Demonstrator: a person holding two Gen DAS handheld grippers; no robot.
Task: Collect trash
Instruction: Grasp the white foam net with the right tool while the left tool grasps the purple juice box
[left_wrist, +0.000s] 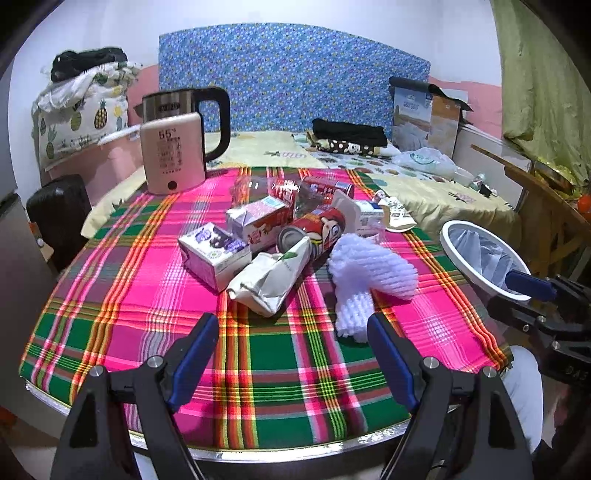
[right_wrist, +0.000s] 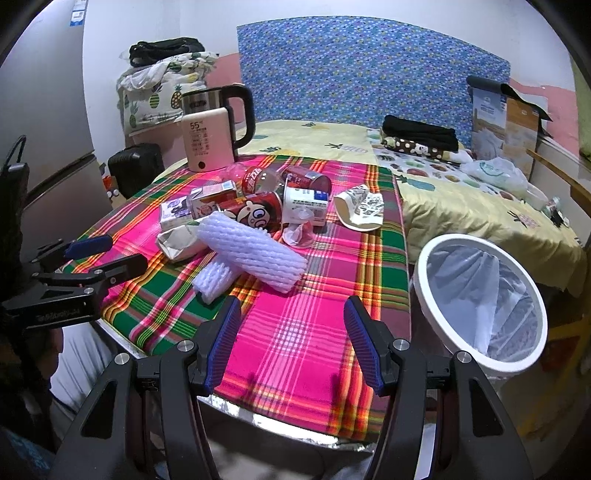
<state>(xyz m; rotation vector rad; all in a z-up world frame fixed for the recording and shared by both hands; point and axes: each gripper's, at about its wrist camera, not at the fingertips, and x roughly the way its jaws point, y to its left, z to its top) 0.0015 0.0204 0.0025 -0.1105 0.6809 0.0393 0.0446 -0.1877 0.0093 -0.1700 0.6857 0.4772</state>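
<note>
Ahead of both tongs, on the plaid cloth (left_wrist: 147, 280), the trash sits in one heap, and nothing has been lifted yet, so I'd judge this the very start: choosing the first piece. The left tongs (left_wrist: 291, 354) hang released over the near edge of the table, blue pads wide apart and holding nothing; the right tongs (right_wrist: 291, 339) are likewise spread and empty. Nearest the left tongs lie the foam net (left_wrist: 369, 273), its tail just beyond the right pad, and a crumpled paper bag (left_wrist: 269, 277) straight ahead. Behind them are cartons (left_wrist: 214, 254), a red can (left_wrist: 317, 232) and a clear bottle (left_wrist: 258, 188), all touching or overlapping. The bin (right_wrist: 480, 302), lined with a bag, stands off the table to the right of the right tongs. The next move probably calls for reaching forward to the foam net, closing gently on it since it looks soft, then swinging right to the bin.
</note>
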